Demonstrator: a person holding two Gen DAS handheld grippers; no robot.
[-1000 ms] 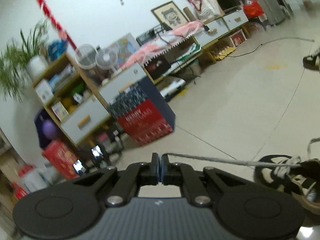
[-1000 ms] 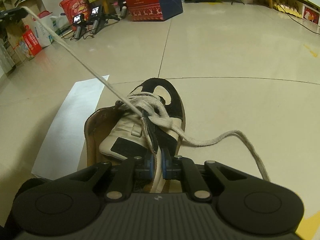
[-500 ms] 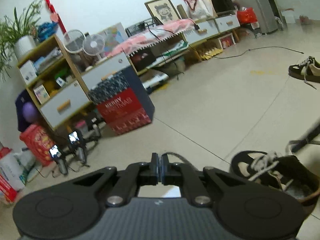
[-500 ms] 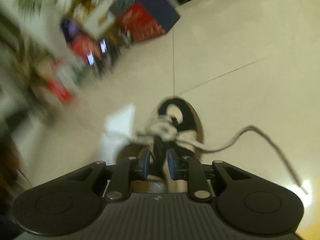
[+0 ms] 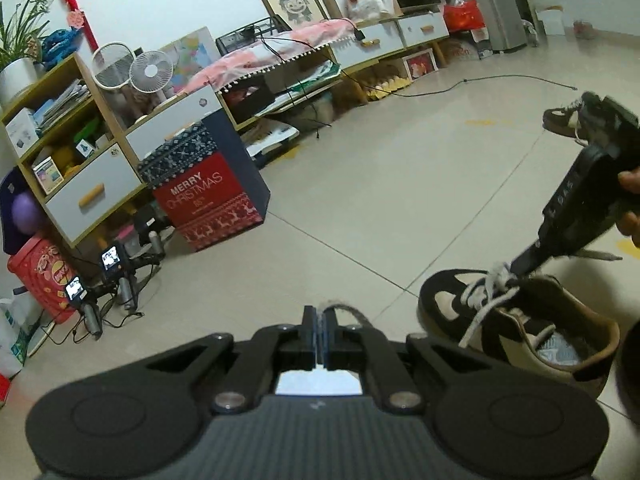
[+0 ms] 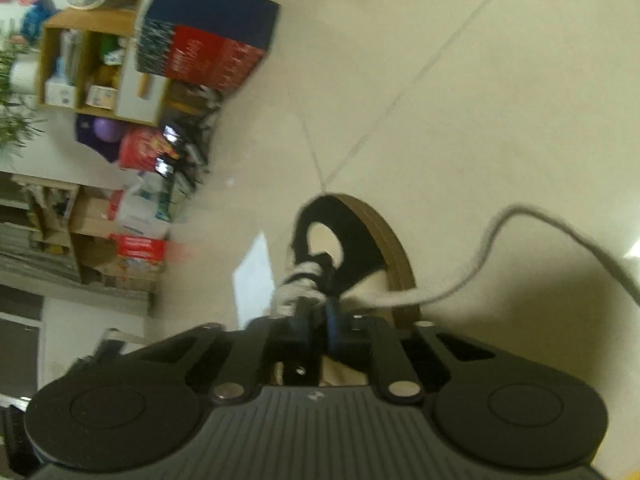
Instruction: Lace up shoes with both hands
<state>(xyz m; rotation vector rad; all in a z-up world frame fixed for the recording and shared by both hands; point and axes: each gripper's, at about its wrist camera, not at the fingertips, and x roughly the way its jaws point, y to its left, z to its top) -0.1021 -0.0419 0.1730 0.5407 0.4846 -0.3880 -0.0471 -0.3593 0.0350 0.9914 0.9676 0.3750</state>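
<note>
A black, cream and tan sneaker (image 5: 516, 332) stands on the tiled floor, toe pointing away in the right wrist view (image 6: 352, 240). My left gripper (image 5: 320, 334) is shut on one end of the grey shoelace (image 5: 346, 309), which curls slackly behind its right finger. My right gripper (image 5: 520, 266), held by a hand (image 5: 630, 200), dips onto the laced crossings (image 5: 496, 280). In its own view it is rolled over, and the right gripper (image 6: 318, 312) is closing its jaws on the lace at the crossings (image 6: 298, 280). The other lace end (image 6: 500, 232) trails off to the right.
A white sheet (image 6: 252, 276) lies under the shoe's left side. A red and blue Christmas box (image 5: 208, 196), shelves and small cameras on stands (image 5: 112, 264) line the far left. A second sneaker (image 5: 564, 118) lies far off beside a floor cable.
The lace from my left gripper to the shoe has gone slack and the left gripper has tipped downward. My right gripper let go, rolled over and came back onto the lace crossings.
</note>
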